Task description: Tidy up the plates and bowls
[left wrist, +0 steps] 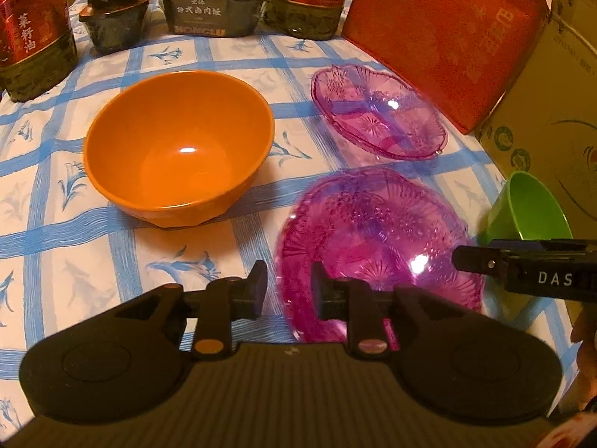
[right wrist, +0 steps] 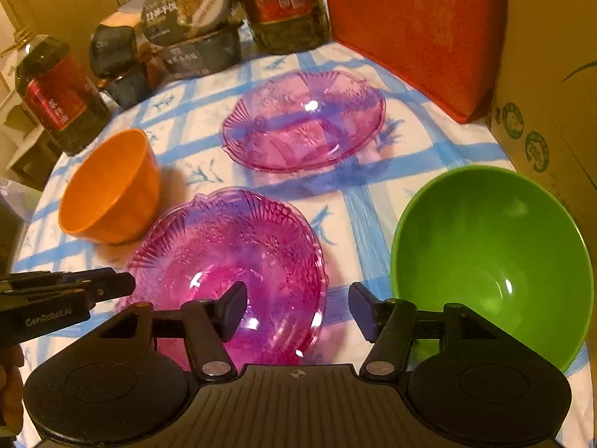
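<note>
An orange bowl (left wrist: 179, 149) (right wrist: 112, 190) stands on the checked tablecloth at the left. A near pink glass plate (left wrist: 377, 246) (right wrist: 231, 272) lies in front of a far pink glass plate (left wrist: 377, 112) (right wrist: 302, 119). A green bowl (left wrist: 526, 209) (right wrist: 488, 261) stands at the right. My left gripper (left wrist: 289, 287) straddles the near plate's left rim, its fingers close to the rim; I cannot tell whether they pinch it. My right gripper (right wrist: 298, 310) is open and empty between the near plate's right rim and the green bowl. Each gripper shows in the other's view (left wrist: 522, 265) (right wrist: 67, 295).
Oil bottles (left wrist: 33, 26) (right wrist: 56, 93), stacked dark food boxes (left wrist: 216, 11) (right wrist: 186, 26), a red box (left wrist: 447, 30) (right wrist: 414, 30) and a cardboard carton (left wrist: 552, 119) (right wrist: 548, 74) line the table's back and right side.
</note>
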`<state>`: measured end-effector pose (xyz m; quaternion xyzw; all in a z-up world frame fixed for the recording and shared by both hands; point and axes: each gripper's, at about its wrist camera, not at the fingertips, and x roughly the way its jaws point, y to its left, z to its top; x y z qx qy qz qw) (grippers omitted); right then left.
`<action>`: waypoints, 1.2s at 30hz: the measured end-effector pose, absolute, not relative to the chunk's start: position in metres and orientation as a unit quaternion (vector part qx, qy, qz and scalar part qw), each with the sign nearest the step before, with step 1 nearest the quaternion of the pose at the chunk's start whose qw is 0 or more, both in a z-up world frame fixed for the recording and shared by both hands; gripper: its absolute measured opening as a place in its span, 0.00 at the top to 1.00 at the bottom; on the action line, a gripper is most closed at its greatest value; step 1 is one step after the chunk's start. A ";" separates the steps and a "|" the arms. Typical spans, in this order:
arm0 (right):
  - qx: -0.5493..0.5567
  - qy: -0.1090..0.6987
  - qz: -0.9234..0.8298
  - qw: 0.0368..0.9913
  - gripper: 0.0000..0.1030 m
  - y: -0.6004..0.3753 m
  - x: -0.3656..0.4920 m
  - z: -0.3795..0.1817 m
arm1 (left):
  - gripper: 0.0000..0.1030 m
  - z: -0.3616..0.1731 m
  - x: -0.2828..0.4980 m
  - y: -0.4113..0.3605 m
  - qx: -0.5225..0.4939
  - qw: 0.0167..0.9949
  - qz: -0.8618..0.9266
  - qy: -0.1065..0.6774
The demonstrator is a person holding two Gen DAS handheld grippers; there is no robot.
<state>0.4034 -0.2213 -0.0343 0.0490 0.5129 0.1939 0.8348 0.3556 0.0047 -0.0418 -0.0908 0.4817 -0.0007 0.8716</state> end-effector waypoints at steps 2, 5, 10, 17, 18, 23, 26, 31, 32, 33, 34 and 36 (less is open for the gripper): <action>0.049 0.510 0.192 0.837 0.42 -0.222 0.401 -0.031 | 0.79 -0.039 0.353 0.007 -0.096 0.873 -0.002 0.478; 0.050 0.503 0.192 0.841 0.41 -0.223 0.397 -0.024 | 0.79 -0.033 0.348 0.007 -0.100 0.875 -0.002 0.474; 0.052 0.496 0.189 0.846 0.42 -0.224 0.386 -0.014 | 0.77 -0.023 0.340 0.007 -0.101 0.878 -0.003 0.468; 0.040 0.492 0.179 0.851 0.41 -0.226 0.366 0.000 | 0.63 -0.005 0.325 -0.001 -0.094 0.885 -0.010 0.456; 0.037 0.491 0.179 0.852 0.41 -0.226 0.364 0.001 | 0.60 -0.003 0.323 -0.002 -0.093 0.885 -0.011 0.455; 0.029 0.489 0.174 0.855 0.41 -0.227 0.351 0.009 | 0.46 0.005 0.313 -0.010 -0.087 0.889 -0.015 0.449; 0.030 0.487 0.171 0.856 0.41 -0.230 0.344 0.012 | 0.44 0.009 0.308 -0.015 -0.083 0.890 -0.018 0.447; 0.031 0.485 0.170 0.857 0.41 -0.236 0.335 0.016 | 0.43 0.017 0.302 -0.023 -0.071 0.893 -0.025 0.444; 0.031 0.484 0.169 0.858 0.41 -0.237 0.334 0.017 | 0.43 0.019 0.302 -0.025 -0.070 0.893 -0.026 0.443; 0.031 0.484 0.167 0.858 0.41 -0.239 0.333 0.018 | 0.43 0.020 0.301 -0.027 -0.069 0.894 -0.028 0.442; 0.032 0.484 0.167 0.859 0.41 -0.241 0.332 0.019 | 0.43 0.022 0.301 -0.028 -0.068 0.895 -0.029 0.441; 0.033 0.483 0.166 0.859 0.41 -0.243 0.332 0.021 | 0.43 0.024 0.302 -0.031 -0.065 0.896 -0.031 0.439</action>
